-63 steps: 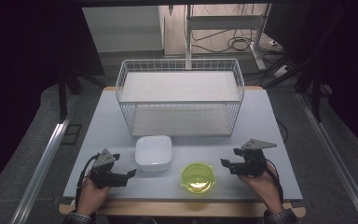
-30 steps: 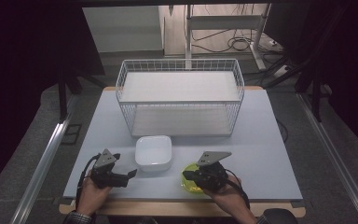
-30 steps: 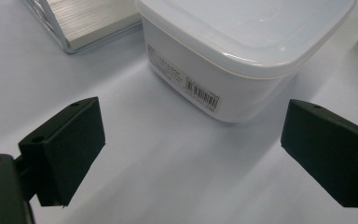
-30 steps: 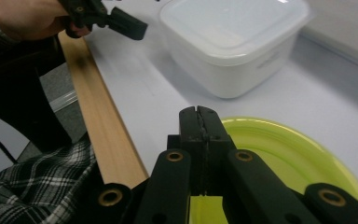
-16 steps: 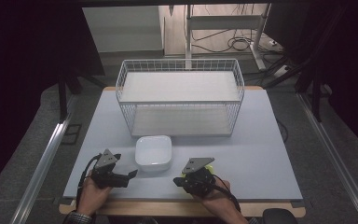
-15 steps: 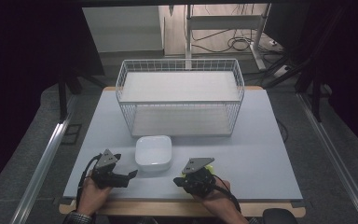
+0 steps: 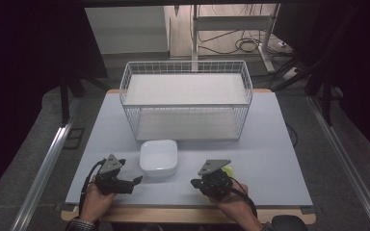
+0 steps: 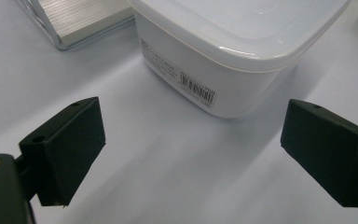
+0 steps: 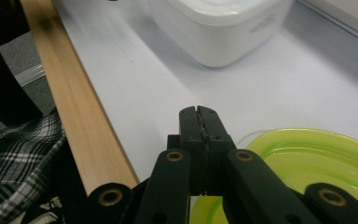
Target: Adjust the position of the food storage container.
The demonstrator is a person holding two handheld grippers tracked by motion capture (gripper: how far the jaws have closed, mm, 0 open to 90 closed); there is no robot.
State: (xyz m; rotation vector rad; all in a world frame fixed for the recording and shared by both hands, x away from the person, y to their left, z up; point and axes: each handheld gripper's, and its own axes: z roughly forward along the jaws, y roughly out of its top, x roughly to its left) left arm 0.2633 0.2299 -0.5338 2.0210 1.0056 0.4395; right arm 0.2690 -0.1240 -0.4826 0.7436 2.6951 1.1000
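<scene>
1 white container (image 7: 158,157) — 1 green bowl (image 9: 307,163) — 1 wire basket (image 7: 186,103)

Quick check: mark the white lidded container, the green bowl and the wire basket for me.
white lidded container (image 7: 158,156): high view, middle of its lid.
green bowl (image 9: 326,158): right gripper view, inner surface near the rim.
wire basket (image 7: 185,105): high view, front top rim.

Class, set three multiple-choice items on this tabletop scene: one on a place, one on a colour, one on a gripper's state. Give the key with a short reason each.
1. Where is the white container?
A. in front of the wire basket
B. inside it
C. on the floor

2. What colour is the bowl?
A. red
B. yellow-green
C. blue

3. How stand the left gripper jaws?
A. shut
B. holding the bowl
C. wide open

Key: A, it sits on the table nearer the person; B, its rim shows yellow-green; C, a wide gap shows between them.
</scene>
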